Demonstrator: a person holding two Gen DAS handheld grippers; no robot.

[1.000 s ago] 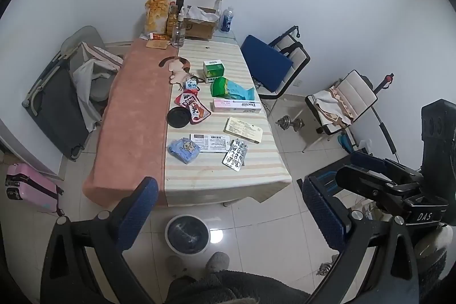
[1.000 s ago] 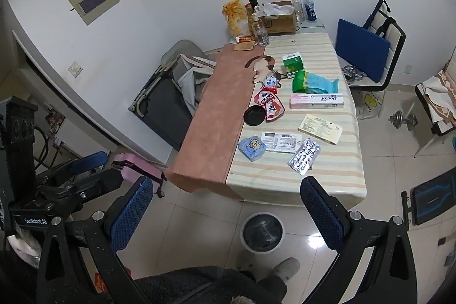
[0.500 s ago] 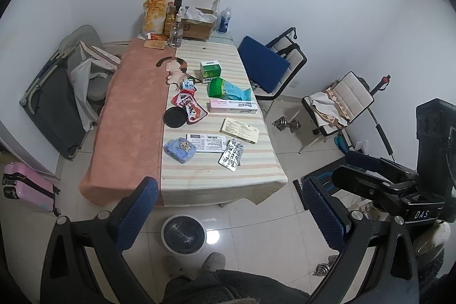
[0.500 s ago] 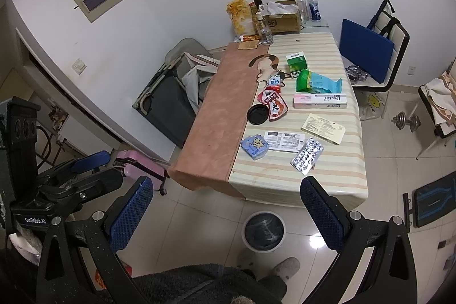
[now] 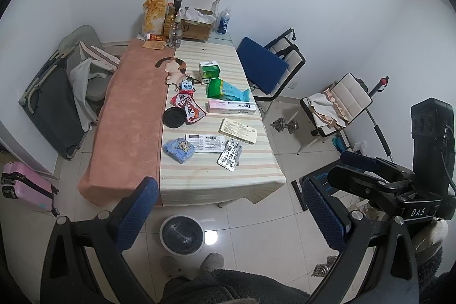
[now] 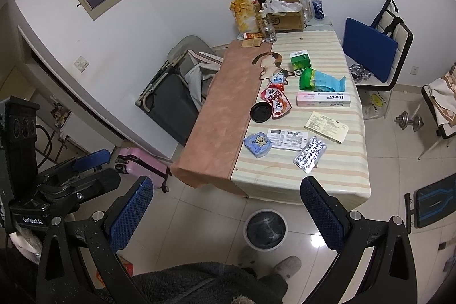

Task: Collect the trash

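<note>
You hold both grippers high above the floor, well back from the table [image 5: 216, 175]. Your left gripper [image 5: 228, 215] has its jaws spread wide with nothing between them; your right gripper [image 6: 228, 210] likewise gapes wide and empty. The trash lies ahead on the striped cloth: one blister pack [image 5: 230, 155], one blue tissue packet [image 5: 179, 149], one printed label [image 5: 203, 143], one leaflet [image 5: 238, 130], one pink box [image 5: 232, 106], one green bag [image 5: 226, 89], one green box [image 5: 209, 71]. One bin [image 5: 182, 235] stands on the floor below the table's near edge, between your fingers in view.
</note>
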